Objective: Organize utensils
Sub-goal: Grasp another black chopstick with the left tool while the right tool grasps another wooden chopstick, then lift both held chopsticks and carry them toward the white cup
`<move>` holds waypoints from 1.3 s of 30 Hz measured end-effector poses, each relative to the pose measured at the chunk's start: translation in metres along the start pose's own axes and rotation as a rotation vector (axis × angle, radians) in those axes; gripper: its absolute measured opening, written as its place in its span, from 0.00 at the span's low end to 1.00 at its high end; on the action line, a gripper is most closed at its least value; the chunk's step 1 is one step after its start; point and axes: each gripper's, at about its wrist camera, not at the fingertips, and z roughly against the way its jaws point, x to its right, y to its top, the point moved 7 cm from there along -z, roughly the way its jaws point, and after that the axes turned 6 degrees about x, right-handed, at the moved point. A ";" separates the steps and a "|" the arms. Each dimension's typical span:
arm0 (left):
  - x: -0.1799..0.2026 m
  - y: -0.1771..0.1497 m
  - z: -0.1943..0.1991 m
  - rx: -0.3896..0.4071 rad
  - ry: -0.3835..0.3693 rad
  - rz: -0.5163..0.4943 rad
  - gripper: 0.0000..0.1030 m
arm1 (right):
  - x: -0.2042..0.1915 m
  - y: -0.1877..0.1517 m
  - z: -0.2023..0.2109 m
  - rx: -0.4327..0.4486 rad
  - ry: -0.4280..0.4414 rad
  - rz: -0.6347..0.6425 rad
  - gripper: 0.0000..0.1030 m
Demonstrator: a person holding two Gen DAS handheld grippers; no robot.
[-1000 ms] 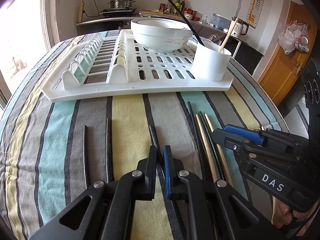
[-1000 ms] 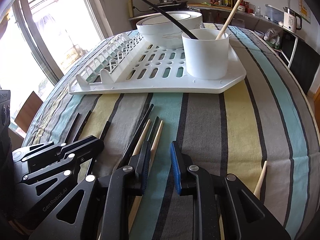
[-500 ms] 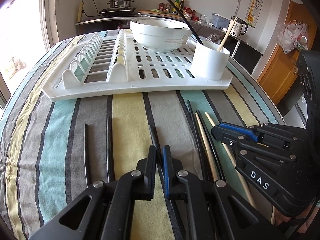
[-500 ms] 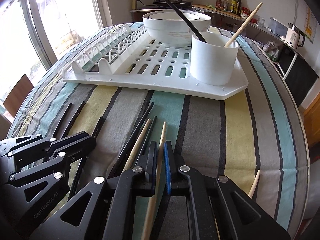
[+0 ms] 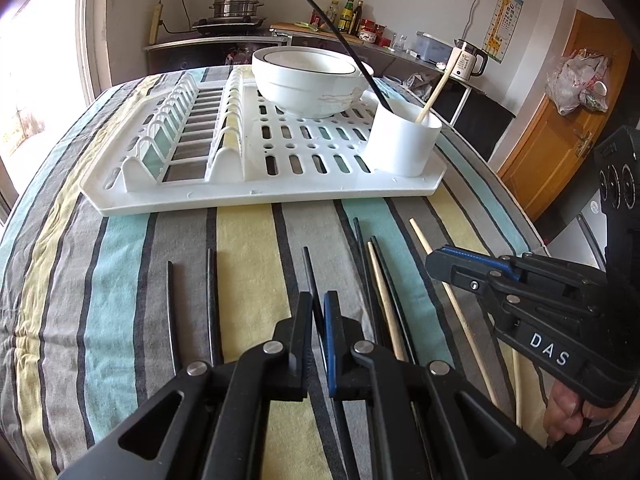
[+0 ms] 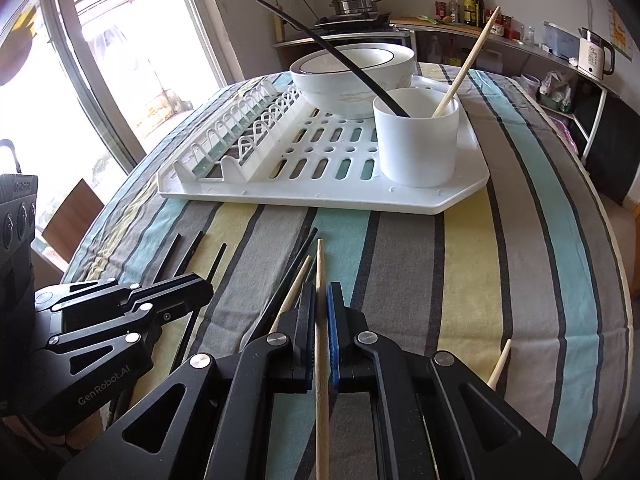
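Short of the white cup (image 6: 416, 140), each gripper is clamped on one chopstick, left gripper (image 5: 318, 312) on a black chopstick (image 5: 310, 276), right gripper (image 6: 320, 312) on a wooden chopstick (image 6: 320, 280), likely bound for that cup.

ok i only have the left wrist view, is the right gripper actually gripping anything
observer: yes. The right wrist view shows the right gripper shut on a wooden chopstick that runs straight between its fingers.
operator: anything on its far side
observer: a second wooden chopstick lies apart on the tablecloth, near the table's right edge.
operator: how's my left gripper look from there
observer: the left gripper shows side-on, with the black chopstick poking out ahead of it.
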 end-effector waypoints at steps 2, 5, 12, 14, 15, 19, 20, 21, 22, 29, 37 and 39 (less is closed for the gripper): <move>0.003 0.004 0.006 0.011 -0.008 -0.002 0.06 | 0.000 0.003 0.007 0.016 0.014 -0.008 0.05; 0.006 0.010 0.016 0.029 -0.025 -0.002 0.06 | 0.000 0.009 0.019 0.049 0.029 -0.013 0.05; 0.015 0.028 0.046 0.093 -0.053 -0.019 0.05 | 0.001 0.025 0.051 0.132 0.048 -0.024 0.05; 0.017 0.032 0.054 0.108 -0.058 -0.024 0.05 | 0.002 0.029 0.058 0.151 0.052 -0.026 0.05; 0.018 0.035 0.058 0.116 -0.060 -0.025 0.05 | 0.002 0.030 0.061 0.162 0.053 -0.028 0.05; 0.020 0.043 0.072 0.144 -0.062 -0.031 0.05 | 0.004 0.034 0.073 0.189 0.055 -0.031 0.05; 0.021 0.045 0.076 0.151 -0.063 -0.035 0.05 | 0.004 0.034 0.074 0.193 0.056 -0.032 0.05; 0.022 0.047 0.079 0.158 -0.061 -0.040 0.05 | 0.005 0.034 0.076 0.197 0.057 -0.033 0.05; 0.022 0.049 0.081 0.163 -0.060 -0.042 0.05 | 0.005 0.035 0.077 0.200 0.057 -0.032 0.05; 0.025 0.058 0.100 0.200 -0.078 -0.047 0.05 | 0.005 0.036 0.088 0.223 0.059 -0.026 0.05; 0.027 0.065 0.120 0.243 -0.093 -0.049 0.05 | 0.007 0.039 0.101 0.258 0.059 -0.027 0.05; 0.027 0.067 0.124 0.252 -0.094 -0.050 0.05 | 0.007 0.040 0.105 0.267 0.058 -0.029 0.05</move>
